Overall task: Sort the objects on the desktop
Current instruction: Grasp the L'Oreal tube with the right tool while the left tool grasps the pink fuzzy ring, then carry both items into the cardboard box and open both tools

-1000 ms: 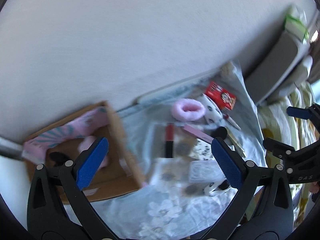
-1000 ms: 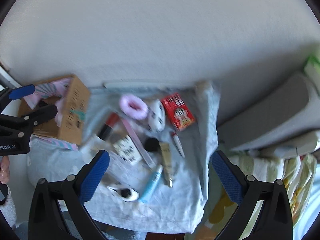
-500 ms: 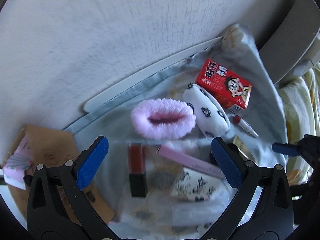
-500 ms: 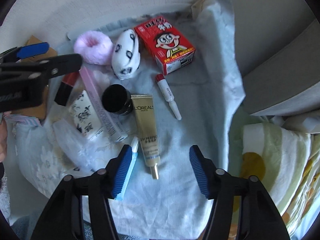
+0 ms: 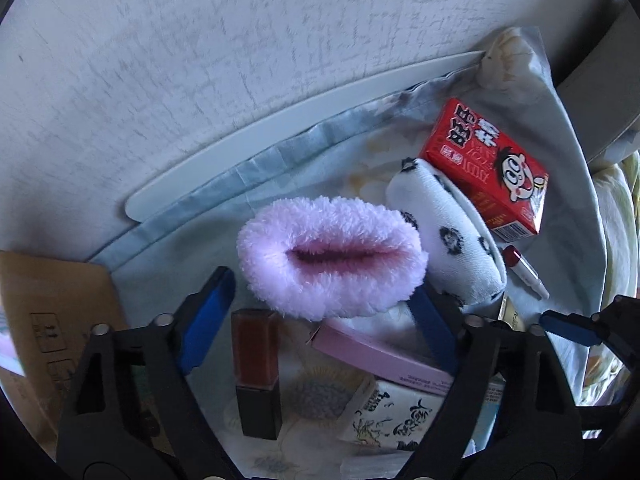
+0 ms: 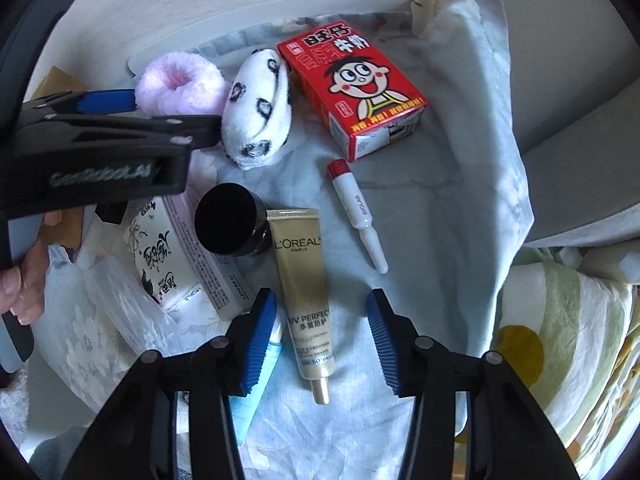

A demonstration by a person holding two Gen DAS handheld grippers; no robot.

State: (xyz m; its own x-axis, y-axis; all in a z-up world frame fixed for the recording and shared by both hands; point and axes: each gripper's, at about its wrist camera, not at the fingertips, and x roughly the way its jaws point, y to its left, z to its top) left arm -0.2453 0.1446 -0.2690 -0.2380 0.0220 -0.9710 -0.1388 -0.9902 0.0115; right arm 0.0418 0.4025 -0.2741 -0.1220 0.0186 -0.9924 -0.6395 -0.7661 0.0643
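Scrunchie (image 5: 331, 257): pink, fluffy, oval; laid on pale blue cloth (image 6: 452, 168), between the spread jaws of L gripper (image 5: 320, 312); contact w/ pads not discernible.
L gripper: jaws apart, nothing pinched.
Around: spotted white pouch (image 5: 448, 240) touching scrunchie's right end; red milk carton (image 5: 486, 168) just beyond; red lipstick (image 5: 257, 372) and pink box (image 5: 376, 356) beside jaws.
R gripper (image 6: 322, 338): jaws apart, straddling gold L'Oréal tube (image 6: 306, 280); blue tube (image 6: 256, 384) under left pad.
Near R: black jar (image 6: 228, 225), white ampoule (image 6: 356, 210).
Edges: white strip (image 5: 280, 136) along wall; cardboard box (image 5: 52, 320) at left.
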